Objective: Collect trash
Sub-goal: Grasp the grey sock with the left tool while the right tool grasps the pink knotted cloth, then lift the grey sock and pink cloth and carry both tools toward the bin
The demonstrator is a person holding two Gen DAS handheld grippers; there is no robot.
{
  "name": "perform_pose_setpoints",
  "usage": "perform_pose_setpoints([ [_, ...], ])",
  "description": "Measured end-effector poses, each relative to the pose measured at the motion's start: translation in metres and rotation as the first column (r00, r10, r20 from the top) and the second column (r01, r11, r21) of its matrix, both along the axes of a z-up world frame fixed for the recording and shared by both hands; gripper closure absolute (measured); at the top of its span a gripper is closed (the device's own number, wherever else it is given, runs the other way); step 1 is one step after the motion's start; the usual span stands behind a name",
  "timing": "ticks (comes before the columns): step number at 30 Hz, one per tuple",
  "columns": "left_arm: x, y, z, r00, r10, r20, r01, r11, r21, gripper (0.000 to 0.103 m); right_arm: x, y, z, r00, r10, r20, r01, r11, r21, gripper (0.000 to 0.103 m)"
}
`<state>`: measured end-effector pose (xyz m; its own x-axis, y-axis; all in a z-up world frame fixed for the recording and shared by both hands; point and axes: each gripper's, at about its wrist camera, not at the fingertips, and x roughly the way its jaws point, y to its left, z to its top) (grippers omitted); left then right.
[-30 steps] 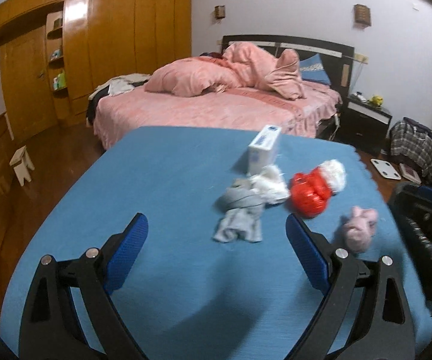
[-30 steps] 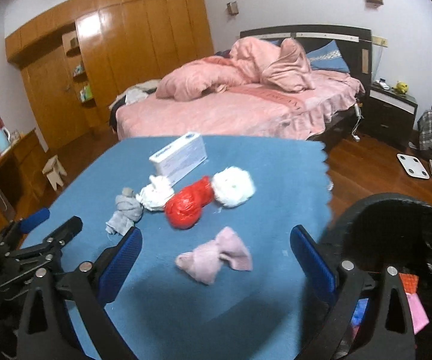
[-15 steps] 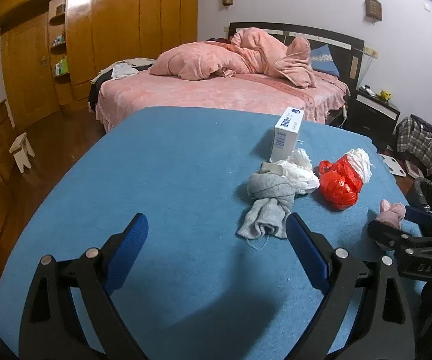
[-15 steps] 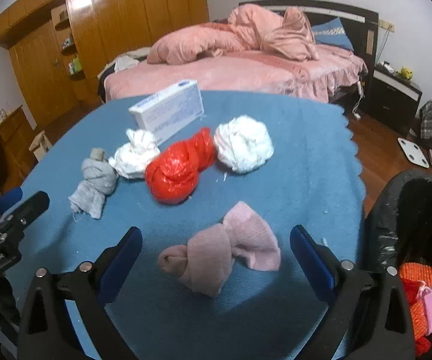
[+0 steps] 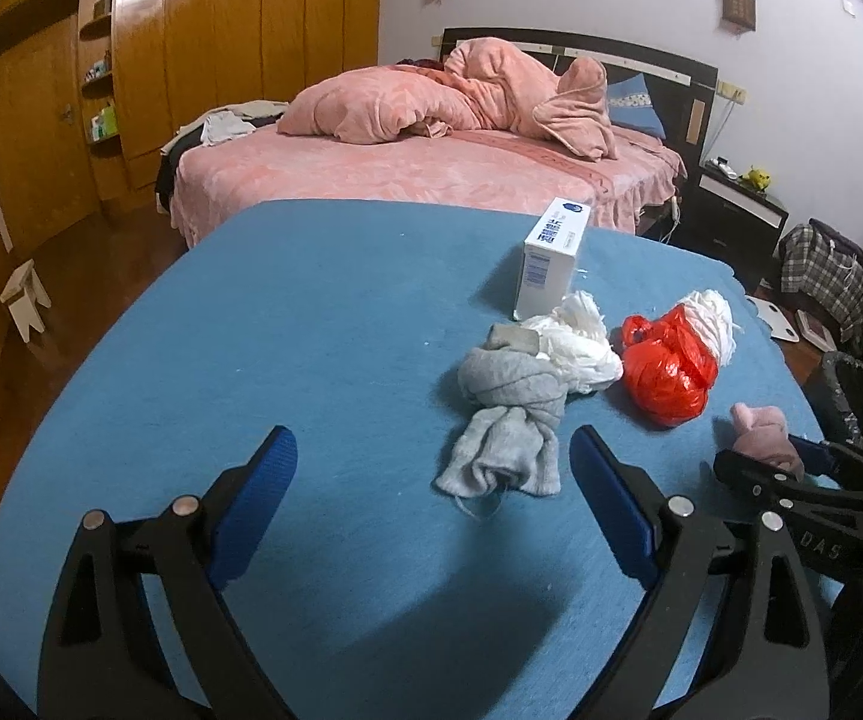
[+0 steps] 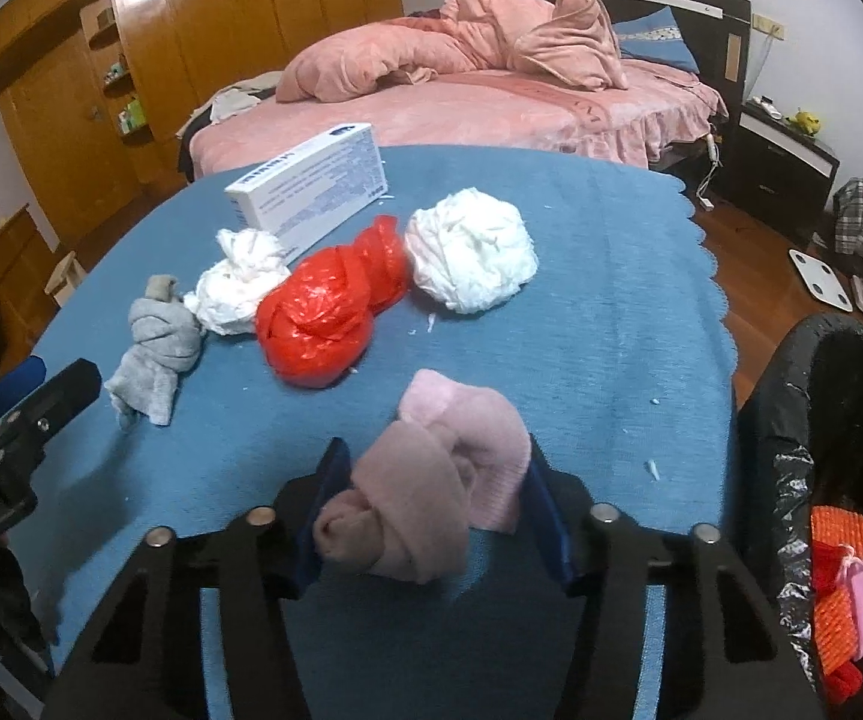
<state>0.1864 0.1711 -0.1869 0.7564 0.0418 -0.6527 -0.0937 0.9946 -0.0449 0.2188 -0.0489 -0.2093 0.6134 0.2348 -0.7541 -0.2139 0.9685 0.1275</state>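
On the blue-covered table (image 5: 311, 330) lie a grey knotted cloth (image 5: 509, 414), a red plastic bag (image 6: 323, 324), two white crumpled wads (image 6: 473, 252) (image 6: 239, 288), a white box (image 6: 311, 186) and a pink knotted cloth (image 6: 431, 492). My right gripper (image 6: 437, 456) is closing around the pink cloth, and both pads touch its sides. My left gripper (image 5: 431, 441) stands wide, its jaws closing slightly with nothing held. The grey cloth lies just ahead of it, near the right finger.
A black-lined trash bin (image 6: 839, 408) stands off the table's right edge with orange and pink items inside. A pink bed (image 5: 431, 162) lies behind the table. Wooden wardrobes (image 5: 191, 60) fill the left wall, and a nightstand (image 5: 737, 210) stands at the right.
My right gripper sank onto the pink cloth and its jaws narrowed from wide to gripping its sides. My left gripper drew nearer to the grey cloth.
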Motion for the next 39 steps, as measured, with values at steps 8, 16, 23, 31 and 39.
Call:
perform_pose_setpoints([
  [8,0.029,-0.011,-0.01,0.997,-0.036,-0.065,0.035,0.999,-0.027,0.026,0.001,0.001,0.001,1.0,-0.002,0.005,0.002,1.0,-0.017,0.055],
  [16,0.047,-0.021,-0.025,0.984,-0.109,-0.144,0.102,0.993,-0.054,0.055,0.001,0.002,0.0,1.0,-0.002,0.005,0.003,1.0,-0.019,0.055],
  [23,0.046,-0.031,-0.025,0.98,-0.142,-0.14,0.139,0.99,-0.033,0.073,0.002,0.003,0.0,1.0,-0.001,0.006,0.001,1.0,-0.032,0.054],
  [31,0.036,-0.026,-0.021,0.987,-0.104,-0.122,0.097,0.993,-0.063,0.08,0.002,0.005,-0.001,1.0,0.003,0.006,-0.003,0.999,-0.047,0.052],
  [39,0.013,-0.017,-0.017,0.993,-0.049,-0.11,0.039,0.995,-0.09,0.08,0.002,0.005,-0.001,1.0,-0.004,0.009,0.004,0.999,-0.053,0.056],
])
